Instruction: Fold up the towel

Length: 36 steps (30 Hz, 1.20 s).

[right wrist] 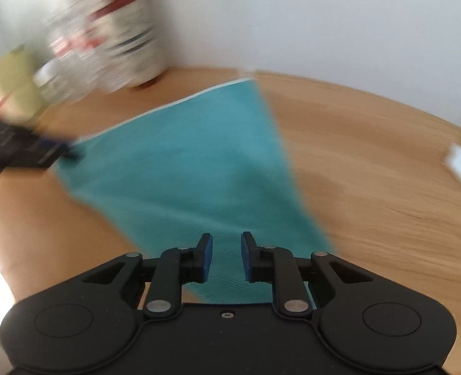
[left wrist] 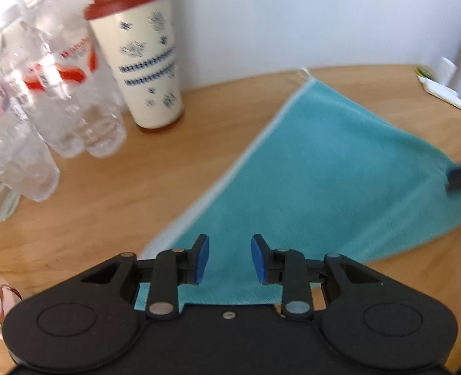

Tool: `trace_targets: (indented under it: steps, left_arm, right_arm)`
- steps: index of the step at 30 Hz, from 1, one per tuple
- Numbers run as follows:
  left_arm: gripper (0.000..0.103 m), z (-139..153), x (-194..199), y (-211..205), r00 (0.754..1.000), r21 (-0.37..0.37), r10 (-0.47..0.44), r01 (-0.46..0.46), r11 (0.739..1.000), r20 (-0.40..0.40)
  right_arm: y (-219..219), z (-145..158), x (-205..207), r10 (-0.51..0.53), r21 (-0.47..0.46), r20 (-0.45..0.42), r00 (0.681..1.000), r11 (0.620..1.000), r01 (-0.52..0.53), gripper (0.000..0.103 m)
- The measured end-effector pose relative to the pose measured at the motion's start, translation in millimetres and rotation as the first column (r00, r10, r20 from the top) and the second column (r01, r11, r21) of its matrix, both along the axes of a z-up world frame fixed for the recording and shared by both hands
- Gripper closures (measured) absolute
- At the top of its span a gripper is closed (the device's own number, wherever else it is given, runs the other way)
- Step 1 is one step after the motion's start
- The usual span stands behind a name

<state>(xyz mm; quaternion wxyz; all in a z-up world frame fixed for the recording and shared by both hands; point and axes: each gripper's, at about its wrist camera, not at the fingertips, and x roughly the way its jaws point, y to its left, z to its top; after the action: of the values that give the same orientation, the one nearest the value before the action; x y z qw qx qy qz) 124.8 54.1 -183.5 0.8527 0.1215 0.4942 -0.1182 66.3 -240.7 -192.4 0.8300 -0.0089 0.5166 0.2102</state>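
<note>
on the wooden table (left wrist: 89,193) a teal towel (left wrist: 308,181) lies flat, with a pale stitched border (left wrist: 230,168) along one long edge and a small white tag at its far corner. the left gripper (left wrist: 229,257) hangs over the near end of the towel, its two blue-padded fingers (left wrist: 201,257) spread apart with bare cloth showing in the gap and nothing between them. the right gripper (right wrist: 226,256) stands the same way over another part of the towel's near edge: blue pads parted, gap empty, teal fabric beneath. whether either set of fingertips touches the cloth cannot be told from these views.

in the left wrist view the right gripper's tip appears as a dark blurred shape at the towel's right-hand edge; in the right wrist view the left gripper appears as a dark smear at the towel's left corner.

behind the towel, near the white wall (left wrist: 293,15), stands a cream tumbler (left wrist: 142,62) with a red lid and blue snowflake pattern, upright, apart from the cloth. just beside it, to its left, several clear plastic bottles (left wrist: 52,93) with red-and-white labels are grouped closely. at the far right of the table lies a white folded packet (left wrist: 443,90), well apart from the towel. the right wrist view is heavily motion-blurred, so fine detail there is lost.
</note>
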Motion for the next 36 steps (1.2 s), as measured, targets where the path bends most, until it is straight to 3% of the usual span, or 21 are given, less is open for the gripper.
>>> trace_targets:
  steps: [3,10,13,14,17,19,22,24,27,29,31,36]
  left_arm:
    - [0.073,-11,11,-1,1.000,0.040,0.004,-0.004,0.999,0.005]
    - [0.073,-20,25,-6,0.998,0.104,-0.007,0.001,0.995,0.064]
    - [0.073,-18,35,-2,0.998,0.079,0.049,-0.053,0.995,0.047]
    - [0.079,-16,36,-1,0.997,0.075,0.059,-0.062,0.995,0.045]
    - [0.082,0,31,-1,0.997,0.026,0.046,-0.047,0.999,0.061]
    - [0.082,15,21,-5,0.997,-0.078,-0.004,0.010,0.997,0.072]
    - [0.081,22,8,-23,0.994,-0.169,-0.099,0.107,0.980,0.053]
    - [0.081,22,-3,-44,0.980,-0.223,-0.196,0.199,0.954,0.036]
    - [0.081,17,-17,-72,0.943,-0.272,-0.333,0.324,0.906,0.013]
    - [0.081,9,-22,-85,0.921,-0.245,-0.390,0.378,0.893,-0.002]
    - [0.081,1,-22,-92,0.915,-0.208,-0.403,0.392,0.896,-0.011]
    - [0.081,-16,-3,-83,0.944,-0.147,-0.323,0.312,0.939,-0.061]
  right_arm:
    - [7,-12,-5,0.028,-0.057,-0.032,0.999,0.998,-0.030,0.082]
    - [-5,-17,-18,0.032,-0.069,-0.080,0.996,0.997,-0.037,0.084]
    - [-9,-17,-28,0.037,-0.088,-0.093,0.995,0.995,-0.045,0.086]
    - [-10,-14,-31,0.048,-0.104,-0.099,0.994,0.993,-0.059,0.086]
    - [-12,-5,-30,0.058,-0.078,-0.107,0.993,0.995,-0.067,0.085]
    - [-16,9,-25,0.048,-0.054,-0.031,0.998,0.997,-0.050,0.083]
    - [-19,10,-18,0.020,-0.078,-0.005,1.000,0.997,-0.020,0.083]
    - [-20,7,-12,0.024,-0.087,-0.002,1.000,0.996,-0.024,0.083]
    - [-24,4,-12,0.018,-0.091,-0.016,1.000,0.996,-0.020,0.083]
    - [-23,-4,-11,0.004,-0.074,-0.045,0.999,0.997,-0.007,0.083]
    - [-24,-9,-10,-0.001,-0.082,-0.055,0.998,0.997,-0.003,0.083]
    - [-29,-13,-13,0.014,-0.090,-0.064,0.998,0.996,-0.019,0.086]
